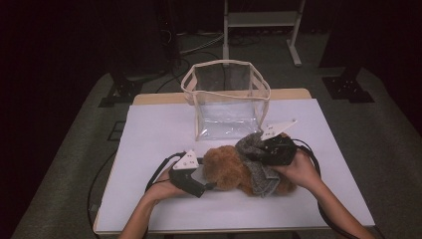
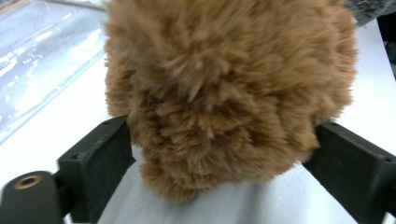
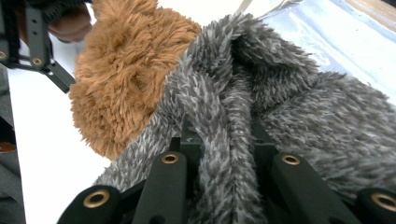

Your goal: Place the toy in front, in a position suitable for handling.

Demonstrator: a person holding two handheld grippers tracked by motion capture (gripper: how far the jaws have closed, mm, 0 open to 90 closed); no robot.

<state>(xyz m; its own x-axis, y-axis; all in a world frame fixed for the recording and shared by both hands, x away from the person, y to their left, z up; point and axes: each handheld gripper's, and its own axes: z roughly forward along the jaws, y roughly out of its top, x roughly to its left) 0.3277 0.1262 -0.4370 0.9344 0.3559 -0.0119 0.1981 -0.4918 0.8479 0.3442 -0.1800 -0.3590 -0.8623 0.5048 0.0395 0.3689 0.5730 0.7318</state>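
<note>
A brown plush toy (image 1: pixel 226 172) lies on the white table (image 1: pixel 149 139), partly wrapped in a grey fuzzy garment (image 1: pixel 256 169). My left gripper (image 1: pixel 211 185) reaches in from the left. In the left gripper view its jaws (image 2: pixel 224 140) stand wide on either side of the toy's brown fur (image 2: pixel 224 84), and the fur looks unsqueezed. My right gripper (image 1: pixel 259 149) comes from the right, on top of the garment. In the right gripper view it (image 3: pixel 224 140) is shut on a fold of the grey garment (image 3: pixel 280 93), with the brown fur (image 3: pixel 121 70) just beyond.
A clear plastic bag (image 1: pixel 226 99) with cream trim stands open at the table's far middle, just behind the toy. Its clear wall (image 2: pixel 37 60) is close to the left gripper. Cables trail from both grippers. The floor around is dark, with stand legs behind.
</note>
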